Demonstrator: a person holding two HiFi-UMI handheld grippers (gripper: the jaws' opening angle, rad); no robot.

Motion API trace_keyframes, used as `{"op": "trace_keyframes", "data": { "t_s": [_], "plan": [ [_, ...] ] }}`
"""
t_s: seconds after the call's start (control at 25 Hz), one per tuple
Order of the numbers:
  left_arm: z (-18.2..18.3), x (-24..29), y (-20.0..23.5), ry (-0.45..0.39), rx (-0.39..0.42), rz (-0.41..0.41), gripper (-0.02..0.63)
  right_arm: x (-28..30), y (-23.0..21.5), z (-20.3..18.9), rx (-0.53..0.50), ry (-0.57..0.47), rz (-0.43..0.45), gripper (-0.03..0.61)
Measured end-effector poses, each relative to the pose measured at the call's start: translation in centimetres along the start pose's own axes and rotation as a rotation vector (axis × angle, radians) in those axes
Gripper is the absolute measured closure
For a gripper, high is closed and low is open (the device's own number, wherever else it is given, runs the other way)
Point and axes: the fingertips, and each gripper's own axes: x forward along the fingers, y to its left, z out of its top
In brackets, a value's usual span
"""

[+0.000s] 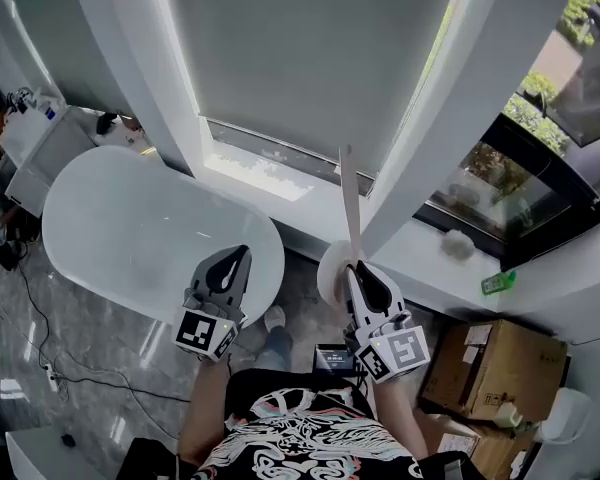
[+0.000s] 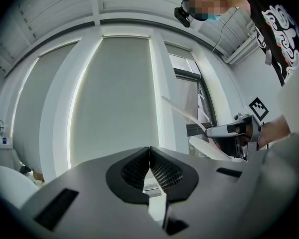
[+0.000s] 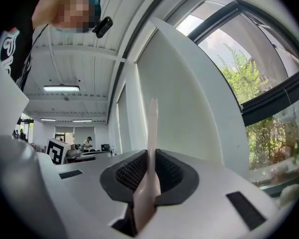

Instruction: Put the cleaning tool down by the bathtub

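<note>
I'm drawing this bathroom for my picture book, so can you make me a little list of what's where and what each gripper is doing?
Place: bathroom with a white bathtub by a big window
Left gripper: shut, holding nothing
Right gripper: shut on the cleaning tool
Cleaning tool: long pale handle sticking out past the jaws, toward the window
Tool put down: not yet; it is held in the air, right of the bathtub
Nearby: cardboard boxes on the person's right

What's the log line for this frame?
right gripper: shut on cleaning tool handle | left gripper: shut, empty | bathtub: at left | status: tool not yet down
</note>
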Motion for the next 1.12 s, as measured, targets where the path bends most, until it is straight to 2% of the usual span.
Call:
{"op": "trace_keyframes", "data": {
  "t_s": [0.44,0.68,1.0,1.12],
  "plan": [
    [0.1,12.4,13.4,0.006,-0.006,-0.029,0.597,16.2,-5.0,1.7,0.013,-0.023,-0.016,0.508],
    [0.0,16.2,19.0,-0.007,-0.003,-0.035,0.597,22.4,-6.1,1.6,0.011,-0.024,-0.022,0.508],
    [-0.4,17.8,22.6,-0.013,-0.024,-0.021,0.597,26.2,-6.4,1.4,0.027,-0.013,-0.015,0.508],
    [-0.1,18.2,23.1,-0.045,-0.029,-0.022,0.597,27.1,-6.8,1.2,0.022,-0.005,-0.002,0.508]
  ]
}}
